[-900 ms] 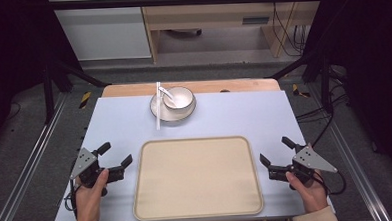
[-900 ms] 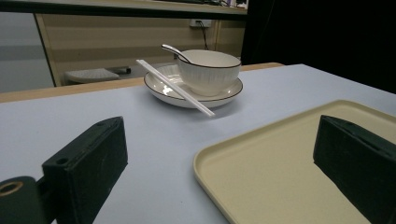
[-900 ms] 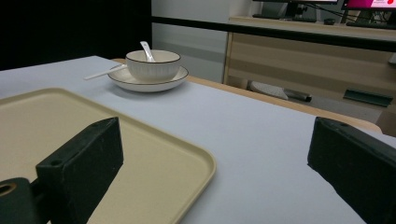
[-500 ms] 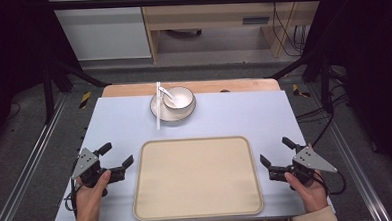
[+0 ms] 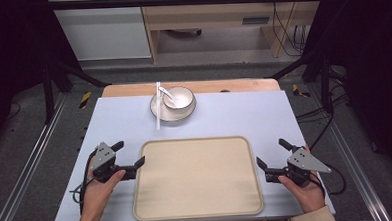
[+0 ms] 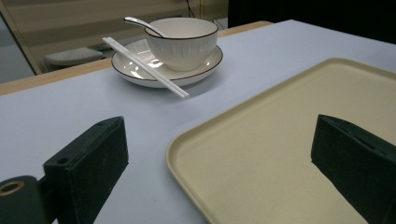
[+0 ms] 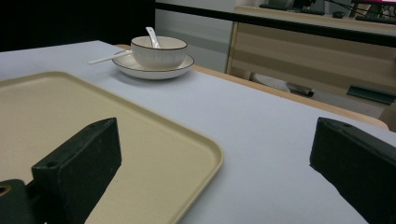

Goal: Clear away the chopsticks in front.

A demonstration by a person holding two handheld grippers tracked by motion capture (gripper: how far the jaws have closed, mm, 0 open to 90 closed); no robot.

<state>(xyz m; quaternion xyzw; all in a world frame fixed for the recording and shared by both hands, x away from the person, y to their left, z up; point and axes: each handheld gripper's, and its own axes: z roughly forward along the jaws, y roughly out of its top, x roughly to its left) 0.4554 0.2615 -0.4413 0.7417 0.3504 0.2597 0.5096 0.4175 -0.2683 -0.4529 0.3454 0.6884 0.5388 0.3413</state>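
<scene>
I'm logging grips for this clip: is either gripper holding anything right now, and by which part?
Nothing is held. The left gripper and right gripper stand open on either side of the tray.

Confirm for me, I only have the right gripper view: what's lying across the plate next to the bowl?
Observer: A pair of white chopsticks, resting over the rim of the plate, the near tips sticking out above the table.
Operator: Left gripper holding anything?
Observer: No. The left gripper has its jaws wide apart with nothing between them, by the left edge of the tray.
Operator: Where is the plate relative to the tray?
Observer: From the high view it sits beyond the tray's far edge, near the table's back, the bowl on it with a spoon inside.
</scene>
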